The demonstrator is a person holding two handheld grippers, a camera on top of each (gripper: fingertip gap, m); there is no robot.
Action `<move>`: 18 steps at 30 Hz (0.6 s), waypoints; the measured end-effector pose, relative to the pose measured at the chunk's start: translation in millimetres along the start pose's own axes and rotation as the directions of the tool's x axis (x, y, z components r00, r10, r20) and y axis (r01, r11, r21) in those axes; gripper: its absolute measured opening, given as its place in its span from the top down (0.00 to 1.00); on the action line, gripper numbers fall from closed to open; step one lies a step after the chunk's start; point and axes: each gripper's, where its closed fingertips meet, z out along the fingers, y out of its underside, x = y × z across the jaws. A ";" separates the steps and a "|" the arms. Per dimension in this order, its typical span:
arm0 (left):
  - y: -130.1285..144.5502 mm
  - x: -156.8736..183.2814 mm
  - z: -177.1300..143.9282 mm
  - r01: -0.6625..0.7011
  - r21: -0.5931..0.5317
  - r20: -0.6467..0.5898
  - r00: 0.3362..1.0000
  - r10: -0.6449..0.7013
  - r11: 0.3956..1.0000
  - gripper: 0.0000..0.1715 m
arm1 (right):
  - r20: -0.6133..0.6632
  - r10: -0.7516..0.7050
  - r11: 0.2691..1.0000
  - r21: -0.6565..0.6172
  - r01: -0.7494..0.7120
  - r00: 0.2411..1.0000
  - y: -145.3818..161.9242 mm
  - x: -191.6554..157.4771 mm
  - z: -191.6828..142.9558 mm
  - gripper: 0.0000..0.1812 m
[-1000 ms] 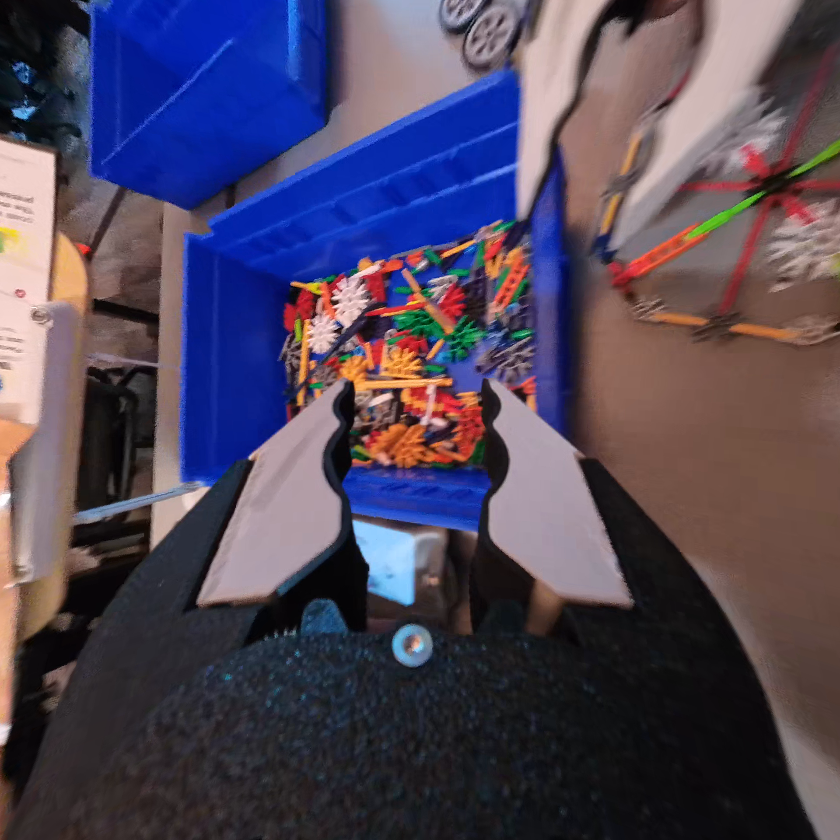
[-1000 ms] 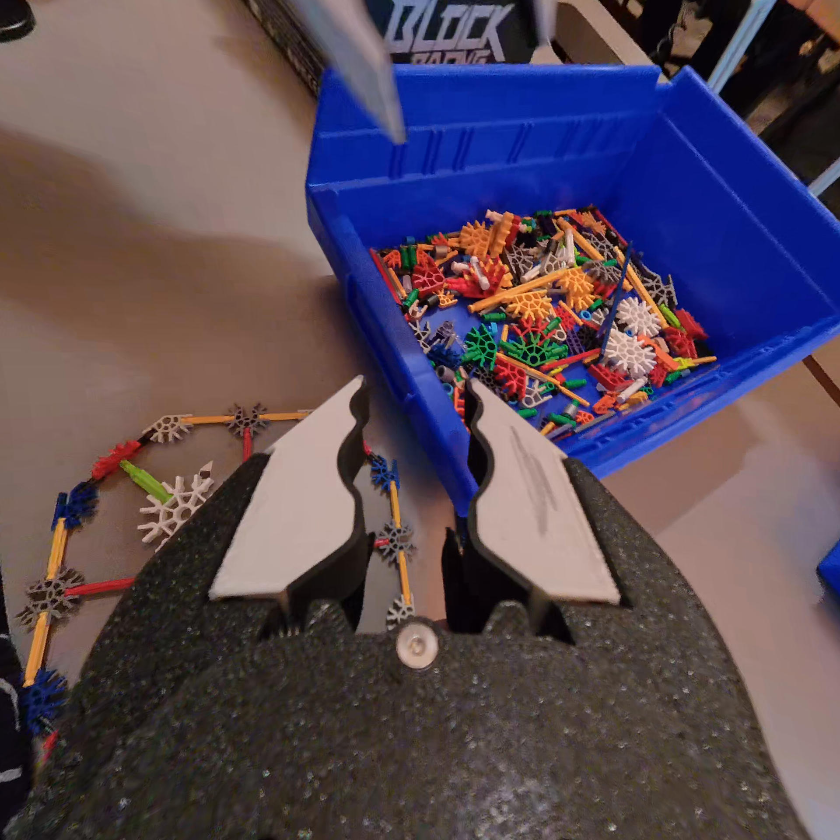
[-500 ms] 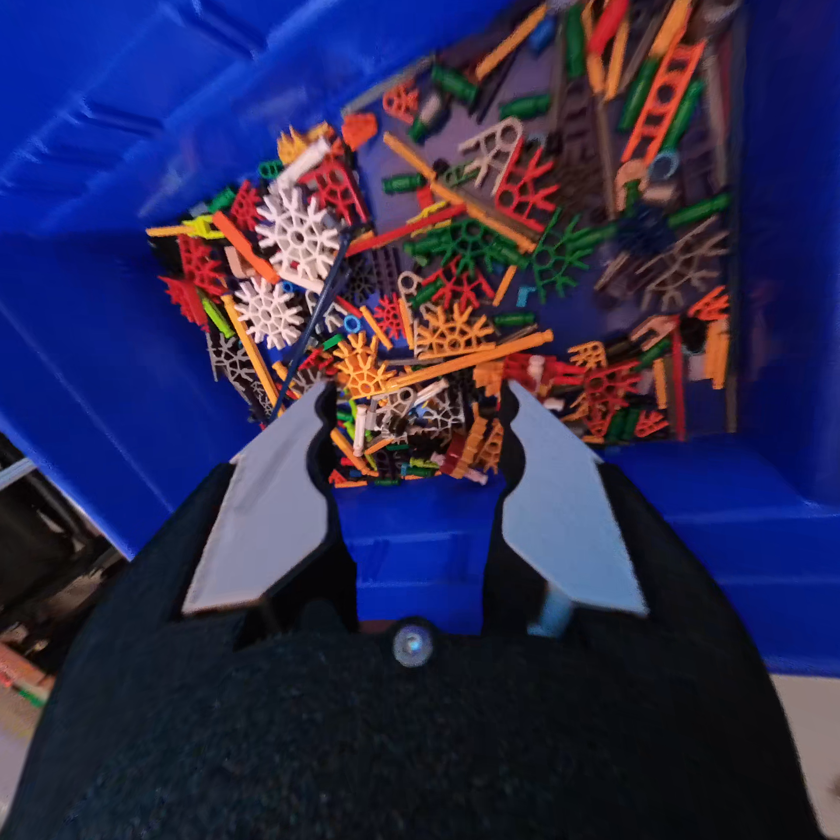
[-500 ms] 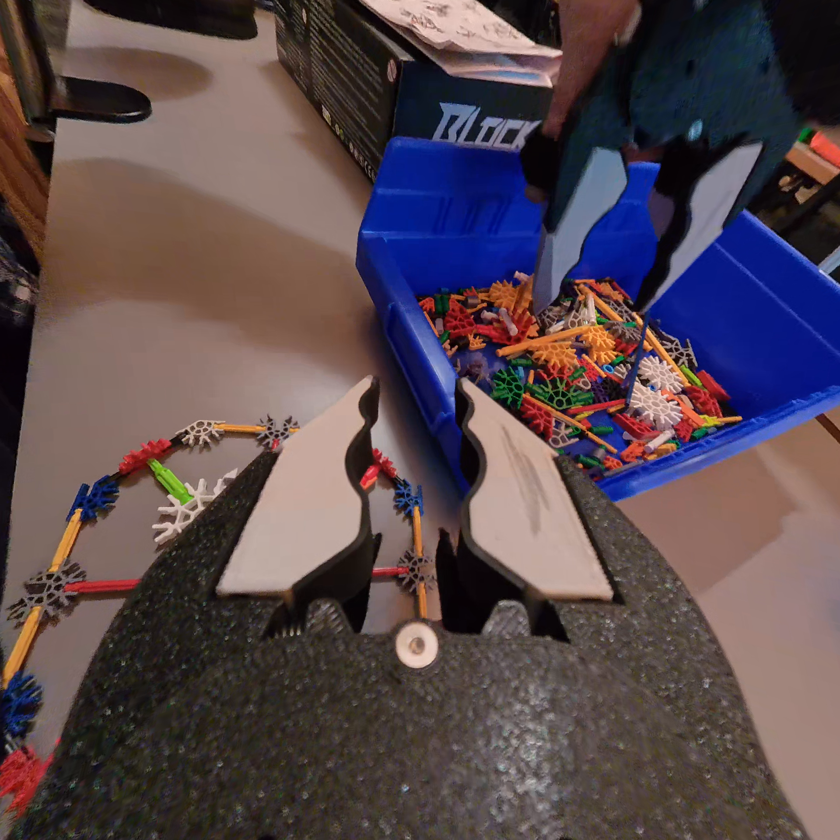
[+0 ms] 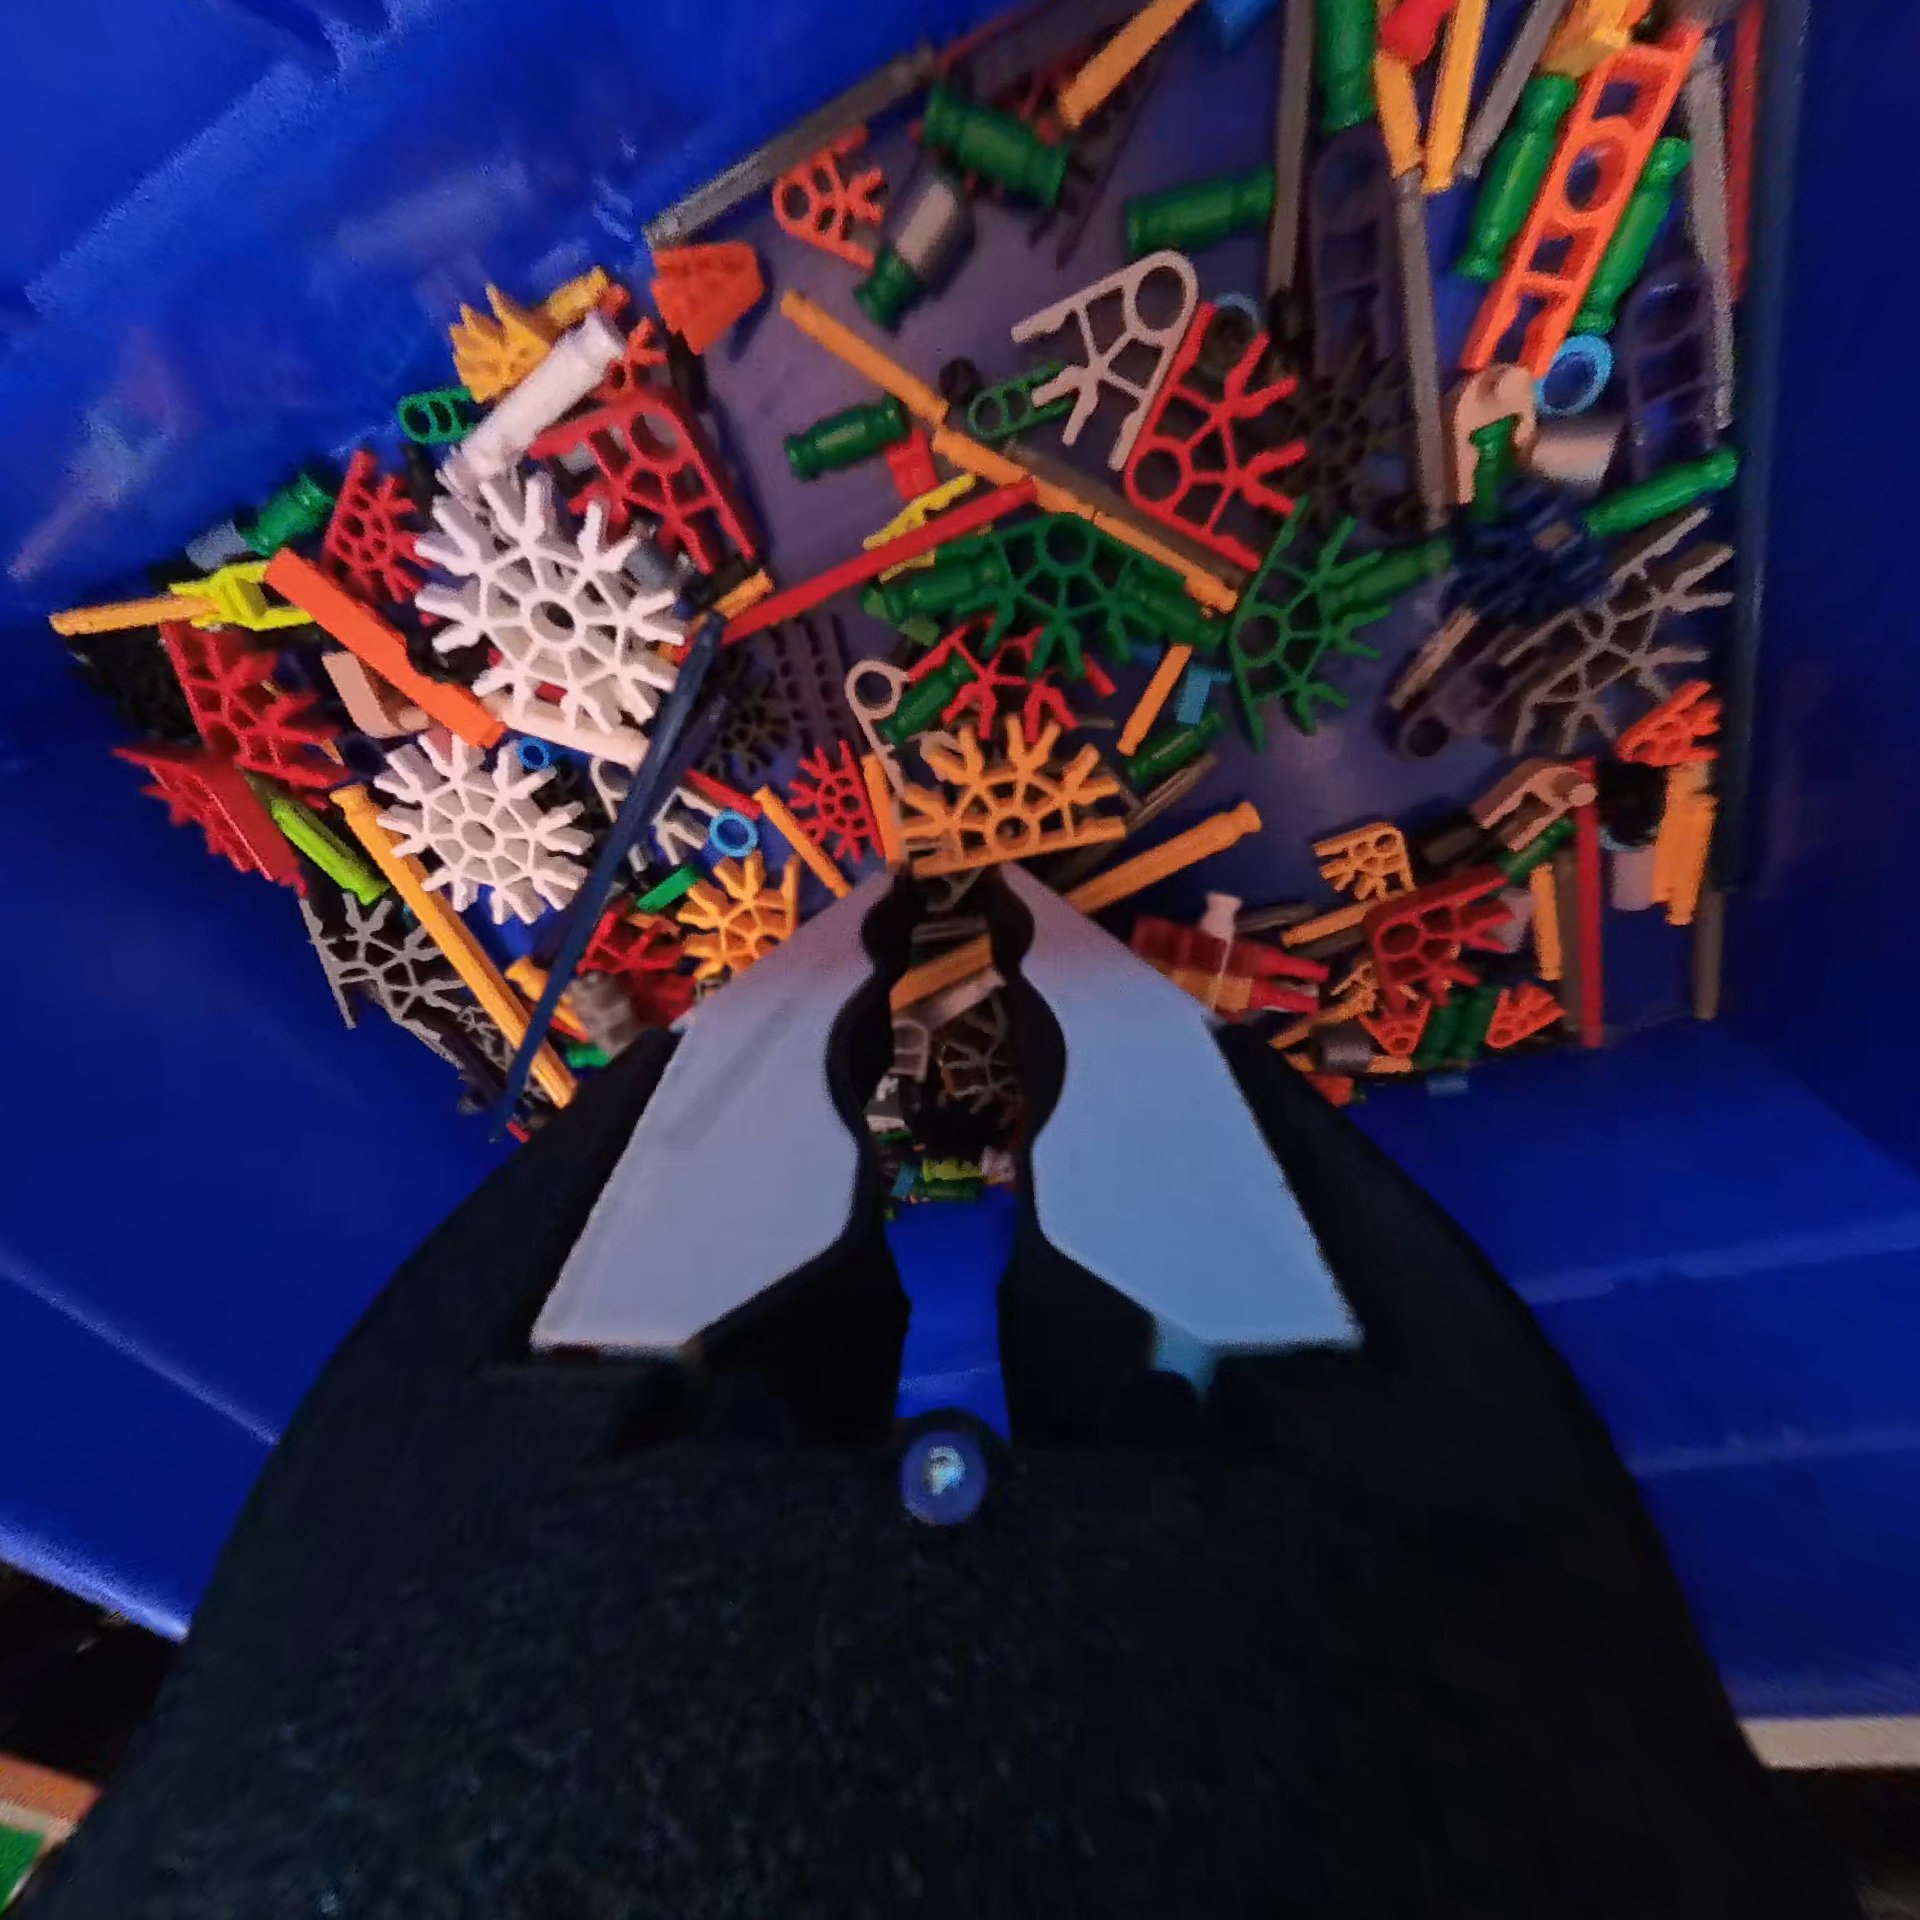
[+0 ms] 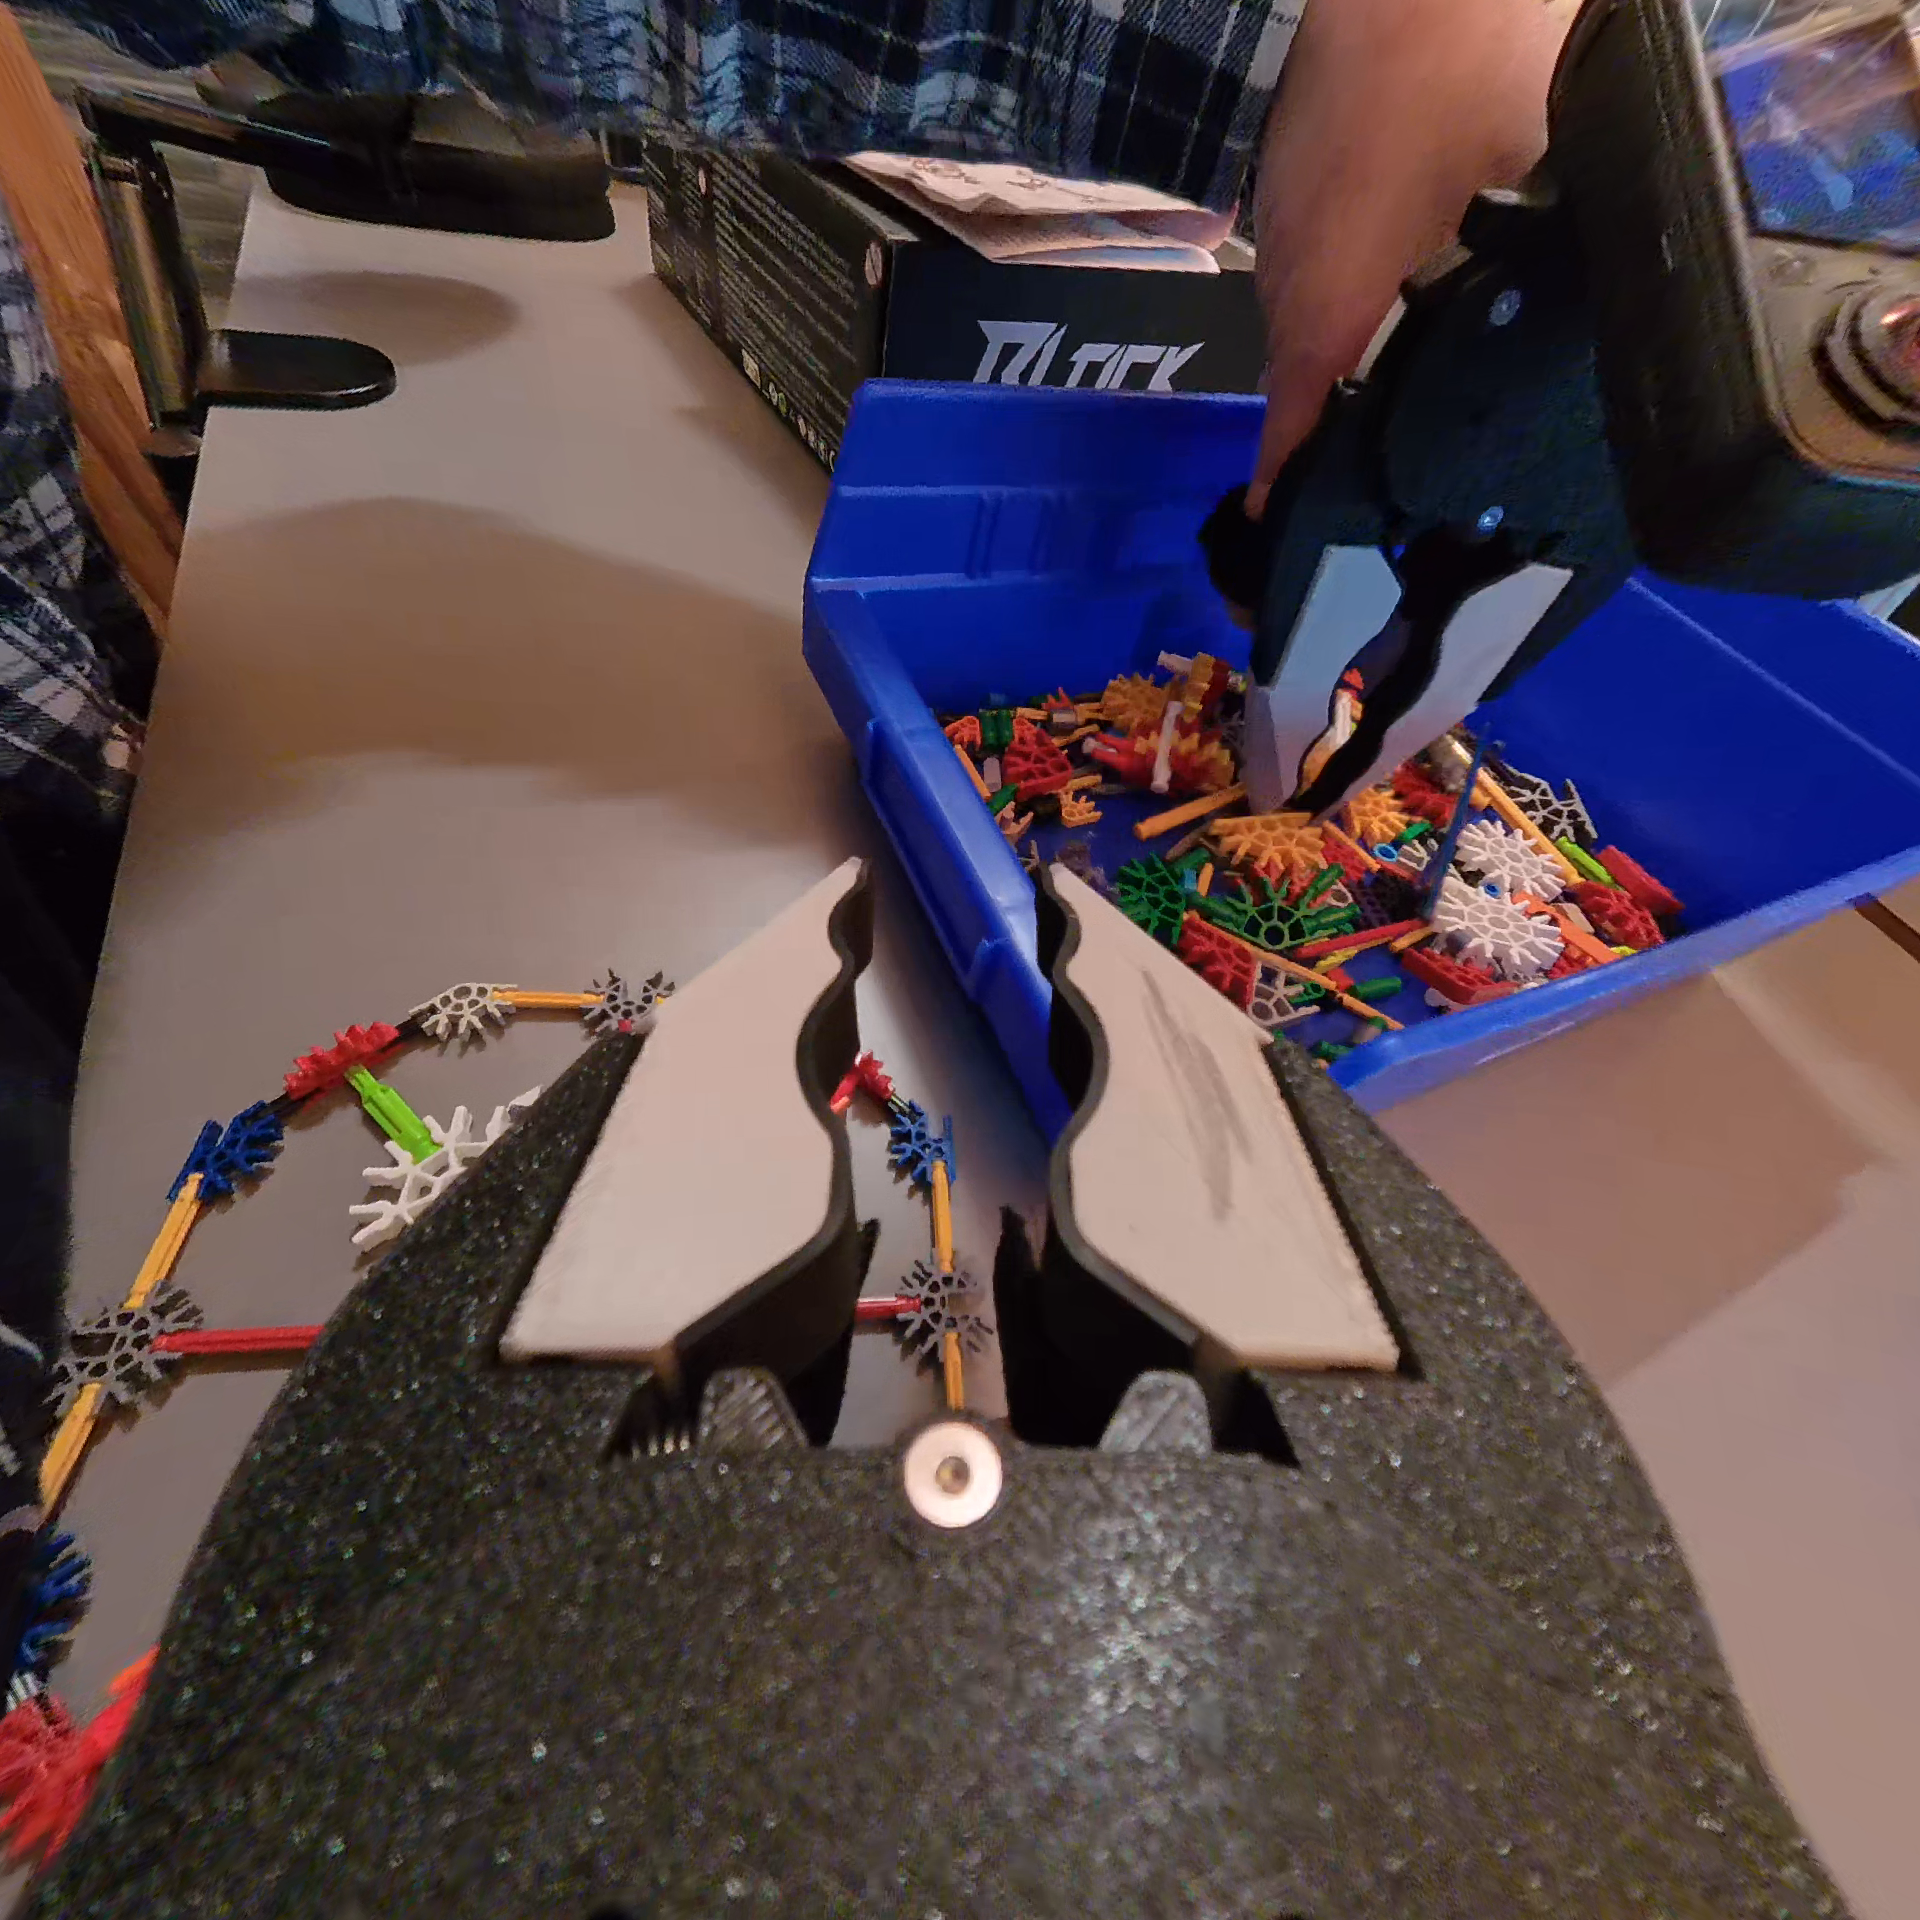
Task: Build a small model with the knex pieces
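Currently, your right gripper point(image 6: 951, 883) hovers with its fingers spread apart and nothing between them, above the beige counter point(image 6: 499, 665) and the flat frame of coloured plastic rods and snowflake connectors point(image 6: 312, 1122), beside the blue plastic bin point(image 6: 935, 831). Farther off, your left gripper point(image 5: 945, 878) reaches down into that bin, its fingers drawn nearly together, tips at the orange fan-shaped plastic connector point(image 5: 1003, 805) in the loose pile of coloured construction pieces point(image 5: 1247, 582). You cannot tell whether they clamp it. Beyond the bin stands a black cardboard box point(image 6: 831, 291).
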 end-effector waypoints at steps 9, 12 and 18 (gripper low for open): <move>14.7 -46.5 -14.8 0.066 0.015 0.145 0.987 -0.067 0.998 1.00 | 0.001 0.016 1.000 0.005 -0.016 1.000 0.5 1.1 -1.1 0.84; 23.5 -62.7 -30.8 0.107 0.053 0.179 0.977 -0.114 0.993 1.00 | 0.001 0.022 1.000 0.004 -0.022 1.000 1.8 2.6 -2.1 0.84; 30.3 -66.7 -41.3 0.136 0.086 0.147 0.978 -0.148 0.987 0.98 | 0.008 0.035 0.999 0.006 -0.035 0.999 2.8 1.6 -5.1 0.84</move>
